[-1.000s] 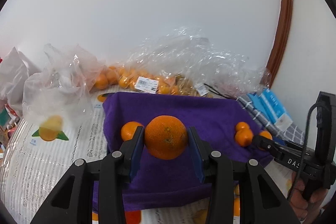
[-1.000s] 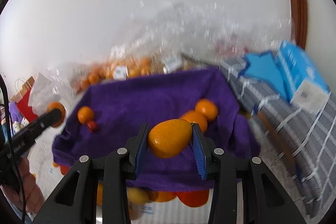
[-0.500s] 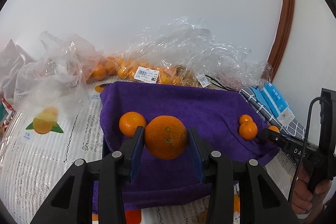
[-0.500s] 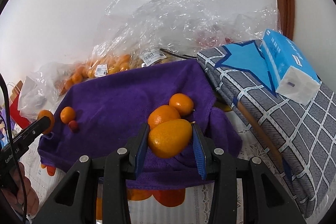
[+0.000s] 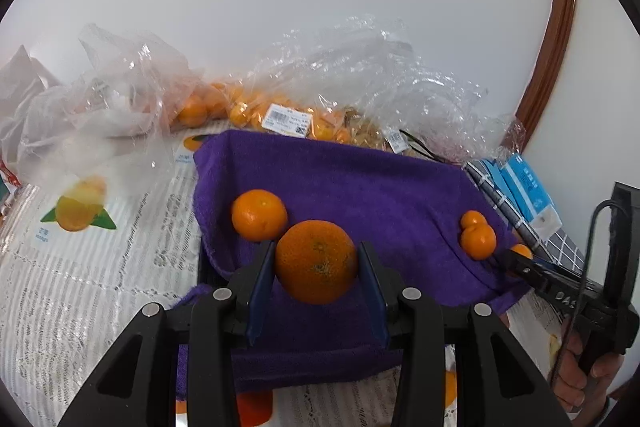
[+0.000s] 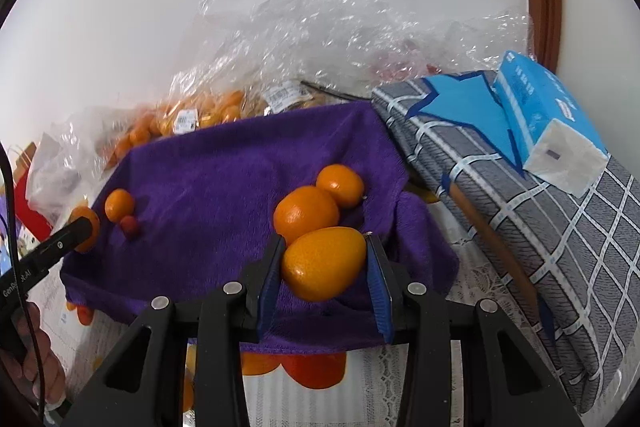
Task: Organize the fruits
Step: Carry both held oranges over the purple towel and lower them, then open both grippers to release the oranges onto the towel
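Observation:
My left gripper [image 5: 316, 263] is shut on a large round orange [image 5: 316, 261], held over the near left part of a purple towel [image 5: 360, 187]. A smaller mandarin [image 5: 259, 215] lies on the towel just beyond it. My right gripper [image 6: 323, 267] is shut on an oval kumquat [image 6: 323, 269] over the towel's near right corner [image 6: 224, 195]. Two kumquats [image 6: 306, 213] [image 6: 340, 185] lie touching just beyond it. A small red fruit [image 6: 130, 225] sits beside the mandarin [image 6: 119, 204] at the towel's left.
Clear plastic bags [image 5: 352, 83] holding several oranges lie behind the towel against the white wall. A grey checked cushion [image 6: 520, 211] with a blue tissue pack [image 6: 548, 123] lies to the right. A lace tablecloth with printed fruit [image 5: 80, 267] covers the table.
Both grippers have moved forward and lower toward the towel, so the fruit lying on it looks closer. Each still holds its fruit.

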{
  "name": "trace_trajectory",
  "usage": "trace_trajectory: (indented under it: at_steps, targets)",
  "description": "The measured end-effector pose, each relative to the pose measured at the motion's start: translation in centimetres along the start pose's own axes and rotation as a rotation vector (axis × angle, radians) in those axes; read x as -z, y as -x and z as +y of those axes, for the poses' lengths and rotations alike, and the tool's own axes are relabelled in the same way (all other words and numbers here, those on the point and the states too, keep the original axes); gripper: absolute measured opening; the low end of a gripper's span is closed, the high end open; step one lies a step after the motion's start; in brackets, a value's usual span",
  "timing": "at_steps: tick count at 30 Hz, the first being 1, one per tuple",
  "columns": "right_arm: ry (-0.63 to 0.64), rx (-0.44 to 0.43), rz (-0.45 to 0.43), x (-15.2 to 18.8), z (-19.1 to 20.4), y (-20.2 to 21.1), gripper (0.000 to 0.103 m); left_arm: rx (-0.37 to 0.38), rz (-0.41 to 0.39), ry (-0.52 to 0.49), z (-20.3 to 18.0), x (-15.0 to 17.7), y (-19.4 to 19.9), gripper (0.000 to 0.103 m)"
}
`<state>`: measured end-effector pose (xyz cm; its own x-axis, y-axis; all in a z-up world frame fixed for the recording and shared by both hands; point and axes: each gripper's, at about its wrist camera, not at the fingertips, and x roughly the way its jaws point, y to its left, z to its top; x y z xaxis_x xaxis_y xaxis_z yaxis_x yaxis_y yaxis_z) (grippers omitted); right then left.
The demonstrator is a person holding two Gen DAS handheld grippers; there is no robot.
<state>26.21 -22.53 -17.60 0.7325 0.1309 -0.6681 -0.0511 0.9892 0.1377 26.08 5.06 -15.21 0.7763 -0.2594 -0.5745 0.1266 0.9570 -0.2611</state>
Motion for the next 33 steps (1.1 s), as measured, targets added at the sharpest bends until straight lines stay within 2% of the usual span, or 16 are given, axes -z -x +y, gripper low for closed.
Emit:
trace_trajectory:
  at_steps: [3, 14, 22, 24, 27, 30, 33]
  targets:
    - [0.023, 0.021, 0.013, 0.3, 0.4, -0.5, 0.040, 0.016, 0.026, 0.003, -0.1, 0.2, -0.3, 0.040]
    - [0.025, 0.060, 0.018, 0.5, 1.0, -1.3, 0.040, -0.015, 0.092, -0.023, -0.6, 0.8, -1.7, 0.040]
    - [0.024, 0.062, 0.005, 0.6, 1.0, -1.0, 0.041, -0.037, 0.098, -0.047, -0.8, 0.9, -2.0, 0.040]
    - [0.024, 0.074, -0.003, 0.6, 1.0, -0.8, 0.047, -0.038, 0.095, -0.047, -0.9, 0.9, -2.0, 0.040]
    - [0.023, 0.082, -0.011, 0.6, 0.9, -0.7, 0.048, -0.029, 0.095, -0.050, -0.9, 0.9, -2.1, 0.040]
    - [0.020, 0.087, -0.025, 0.6, 0.8, -0.4, 0.048, 0.004, 0.090, -0.047, -0.9, 0.7, -1.9, 0.051]
    - [0.009, 0.102, -0.046, 0.5, 0.5, 0.4, 0.048, 0.025, 0.073, -0.043, -0.9, 0.6, -1.5, 0.052]
